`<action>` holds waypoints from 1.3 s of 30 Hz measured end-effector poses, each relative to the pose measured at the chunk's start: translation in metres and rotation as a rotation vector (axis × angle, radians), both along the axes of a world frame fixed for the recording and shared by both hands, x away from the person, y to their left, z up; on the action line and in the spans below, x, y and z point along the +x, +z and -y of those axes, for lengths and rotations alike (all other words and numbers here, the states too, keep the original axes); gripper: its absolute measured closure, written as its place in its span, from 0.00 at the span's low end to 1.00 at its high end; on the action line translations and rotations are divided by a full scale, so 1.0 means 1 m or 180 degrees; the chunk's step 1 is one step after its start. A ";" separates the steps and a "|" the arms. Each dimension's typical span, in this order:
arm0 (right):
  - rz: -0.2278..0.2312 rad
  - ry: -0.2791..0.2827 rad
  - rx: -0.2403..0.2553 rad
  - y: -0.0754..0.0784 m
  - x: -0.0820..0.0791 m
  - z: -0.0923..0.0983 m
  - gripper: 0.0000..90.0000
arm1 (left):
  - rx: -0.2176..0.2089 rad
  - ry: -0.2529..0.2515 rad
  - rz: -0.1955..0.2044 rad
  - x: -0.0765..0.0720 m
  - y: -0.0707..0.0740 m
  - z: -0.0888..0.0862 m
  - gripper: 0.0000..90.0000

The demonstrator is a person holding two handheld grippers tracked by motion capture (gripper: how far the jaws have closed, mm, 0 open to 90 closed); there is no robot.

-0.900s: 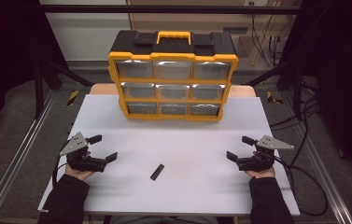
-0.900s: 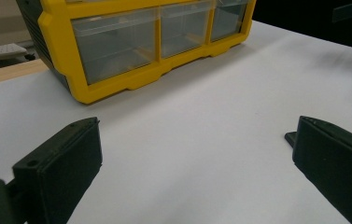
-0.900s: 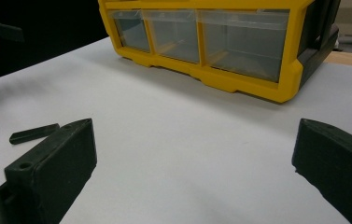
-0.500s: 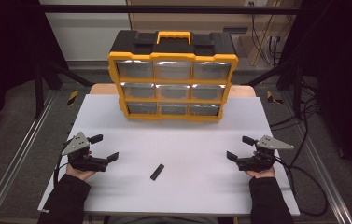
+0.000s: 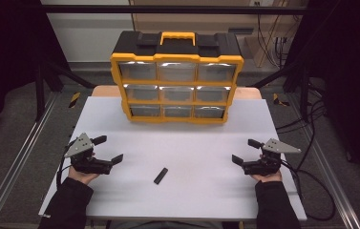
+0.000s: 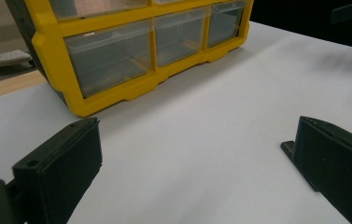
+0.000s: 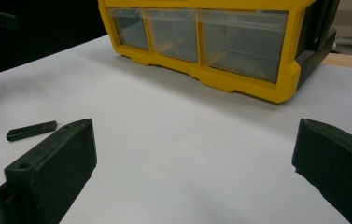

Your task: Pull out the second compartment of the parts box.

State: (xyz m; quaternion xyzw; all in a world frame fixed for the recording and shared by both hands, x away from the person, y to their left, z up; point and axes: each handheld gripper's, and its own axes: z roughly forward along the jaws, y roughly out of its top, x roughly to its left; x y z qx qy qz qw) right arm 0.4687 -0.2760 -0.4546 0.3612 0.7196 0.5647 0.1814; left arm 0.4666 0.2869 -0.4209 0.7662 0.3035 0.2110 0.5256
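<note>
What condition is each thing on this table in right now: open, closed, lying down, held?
Left gripper: jaws open, nothing between them.
Right gripper: jaws open, nothing between them.
Small black bar: lying flat on the white table, between the grippers, untouched.
Yellow drawer organizer: standing upright at the table's far side, all nine clear drawers pushed in.

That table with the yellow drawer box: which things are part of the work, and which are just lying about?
Likely part of the work:
- small black bar, lying flat between the hands
- yellow drawer box, drawers closed
- left claw and right claw, both open and holding nothing

Just lying about:
- cables on the floor, right of the white table
</note>
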 end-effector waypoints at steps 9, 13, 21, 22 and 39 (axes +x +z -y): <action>0.0031 0.0000 -0.0018 0.002 -0.001 0.001 0.00 | 0.0076 0.0034 0.0009 0.000 0.010 0.007 0.01; 0.0025 0.0004 -0.0031 0.002 -0.001 0.001 0.00 | 0.0118 0.0038 0.0020 0.000 0.016 0.010 0.00; 0.0015 0.0011 -0.0051 0.001 -0.001 0.000 0.00 | 0.0185 0.0041 0.0039 0.002 0.023 0.013 0.00; 0.0012 0.0006 -0.0057 0.001 -0.001 0.000 0.00 | 0.0206 0.0046 0.0057 0.002 0.024 0.014 0.00; -0.0008 0.0021 -0.0099 0.000 0.000 -0.001 0.00 | 0.0335 -0.0029 0.0095 0.007 0.033 0.025 0.00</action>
